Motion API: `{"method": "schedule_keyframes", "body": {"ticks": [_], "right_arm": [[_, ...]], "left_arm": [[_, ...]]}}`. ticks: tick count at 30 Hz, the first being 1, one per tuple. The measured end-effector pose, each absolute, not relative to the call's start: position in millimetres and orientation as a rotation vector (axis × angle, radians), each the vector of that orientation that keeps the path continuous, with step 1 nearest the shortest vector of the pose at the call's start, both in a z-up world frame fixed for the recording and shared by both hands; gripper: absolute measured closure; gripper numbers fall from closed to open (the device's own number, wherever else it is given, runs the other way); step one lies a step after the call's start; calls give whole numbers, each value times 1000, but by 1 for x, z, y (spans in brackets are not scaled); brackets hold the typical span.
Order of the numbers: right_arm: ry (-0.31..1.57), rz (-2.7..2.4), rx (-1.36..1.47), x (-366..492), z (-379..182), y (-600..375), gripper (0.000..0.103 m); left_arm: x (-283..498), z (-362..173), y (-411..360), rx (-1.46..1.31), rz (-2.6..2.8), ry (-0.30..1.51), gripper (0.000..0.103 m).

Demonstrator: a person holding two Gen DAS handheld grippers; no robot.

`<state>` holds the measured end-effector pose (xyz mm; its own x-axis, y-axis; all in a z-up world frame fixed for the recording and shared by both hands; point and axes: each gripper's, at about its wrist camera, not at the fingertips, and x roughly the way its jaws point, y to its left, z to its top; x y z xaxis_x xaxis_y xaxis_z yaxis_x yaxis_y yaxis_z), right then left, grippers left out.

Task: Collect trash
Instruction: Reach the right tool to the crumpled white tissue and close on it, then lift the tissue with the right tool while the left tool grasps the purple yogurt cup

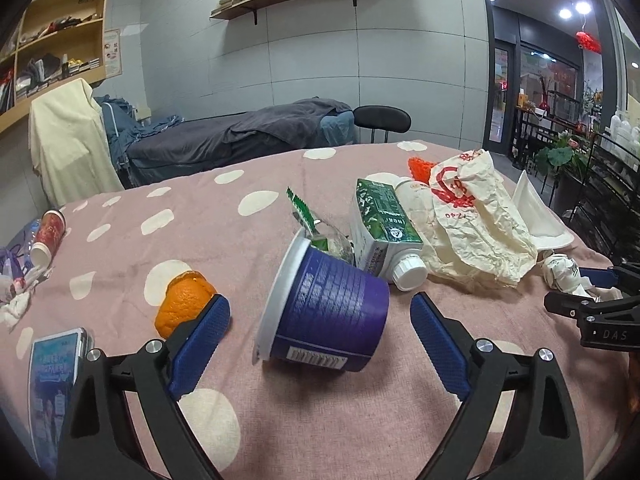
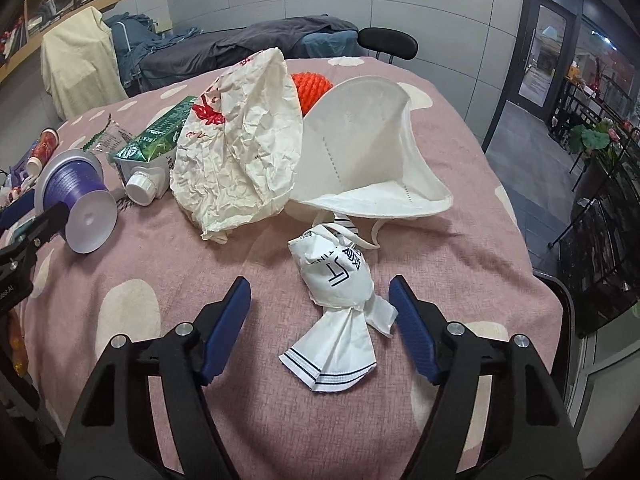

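A: Trash status, left side first. The left hand-held gripper (image 1: 320, 338) has its jaws spread apart around the purple cup (image 1: 326, 312), which lies on its side on the counter (image 1: 224, 240); neither blue pad visibly touches it.

B: Noted. What sits next to it?

A: An orange peel (image 1: 182, 302) is just beside the left pad. Behind the cup are a green wrapper (image 1: 306, 220) and a green-and-white carton (image 1: 384, 228) lying with its white cap toward the camera.

B: Right side?

A: The right hand-held gripper (image 2: 320, 322) also has its jaws apart, with nothing clamped. A twisted white paper wrapper (image 2: 338, 304) lies between the pads, near the counter's near edge; whether its twisted end touches the right pad, I cannot tell.

B: Beyond that?

A: A white face mask (image 2: 368, 148) stands open, with a crumpled paper bag (image 2: 240, 148) with red print leaning against it. An orange-red net ball (image 2: 312, 88) shows behind them. A small red cup (image 1: 48, 234) lies near the counter's left edge.
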<state>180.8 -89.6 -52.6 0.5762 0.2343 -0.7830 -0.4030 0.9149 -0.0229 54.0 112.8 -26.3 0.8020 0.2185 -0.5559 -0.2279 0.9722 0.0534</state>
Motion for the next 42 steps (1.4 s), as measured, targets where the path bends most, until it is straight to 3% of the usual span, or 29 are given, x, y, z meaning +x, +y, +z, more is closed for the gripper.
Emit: {"method": "schedule_keyframes", "body": {"ticks": [7, 11, 15, 42], "right_arm": [[884, 348, -251, 190, -53, -83, 72], [882, 352, -220, 189, -51, -87, 75], [875, 351, -204, 187, -51, -91, 75], [789, 343, -97, 132, -32, -147, 75]], "left_arm": [[73, -37, 119, -1, 232, 656, 17], [77, -42, 118, -35, 199, 699, 35], [72, -46, 116, -66, 180, 702, 41], [19, -10, 50, -187, 7, 538, 45]]}}
